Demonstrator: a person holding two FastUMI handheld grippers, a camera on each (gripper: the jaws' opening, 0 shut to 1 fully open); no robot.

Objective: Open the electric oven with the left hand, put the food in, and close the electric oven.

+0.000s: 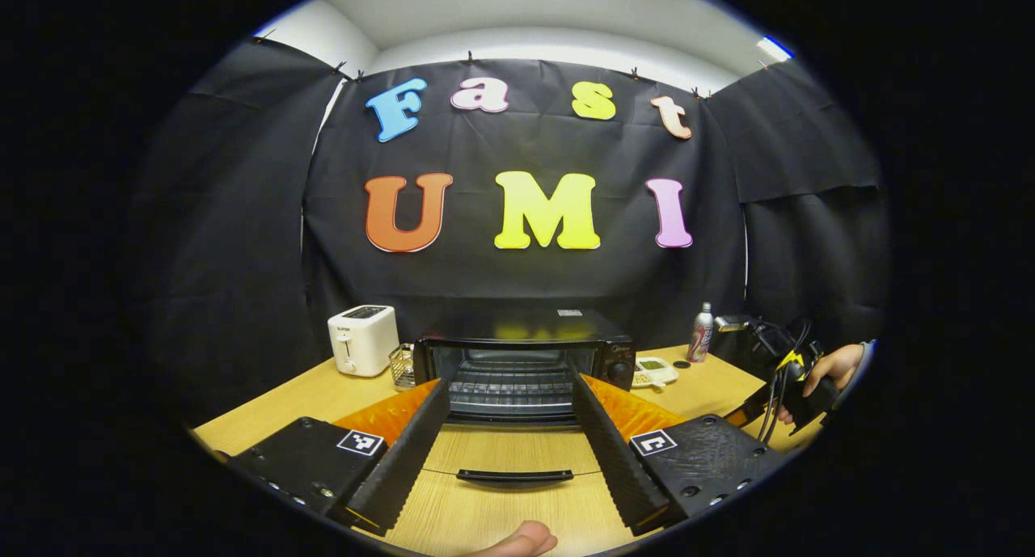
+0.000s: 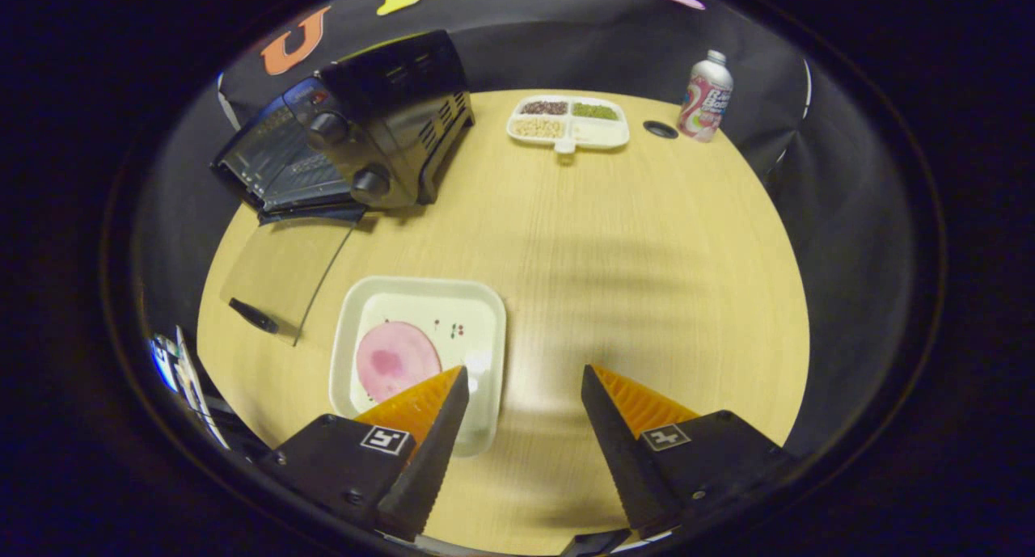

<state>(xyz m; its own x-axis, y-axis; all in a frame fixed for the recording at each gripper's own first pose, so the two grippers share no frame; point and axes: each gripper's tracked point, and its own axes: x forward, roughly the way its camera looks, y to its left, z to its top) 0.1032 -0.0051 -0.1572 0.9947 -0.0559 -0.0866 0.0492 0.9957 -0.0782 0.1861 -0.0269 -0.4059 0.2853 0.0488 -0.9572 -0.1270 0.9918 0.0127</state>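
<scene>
Both hand-held grippers (image 1: 511, 428) (image 2: 524, 415) spread wide

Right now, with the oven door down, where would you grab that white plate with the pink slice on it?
By the plate's near right rim, coming in from above with the right gripper. The plate lies flat, its raised edge is bare there, and the ham sits on the left.

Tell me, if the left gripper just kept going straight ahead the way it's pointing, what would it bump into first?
Probably the oven. The left gripper is open, aimed over the lowered glass door at the wire rack inside. Depth is hard to judge, so it might graze the door first.
</scene>
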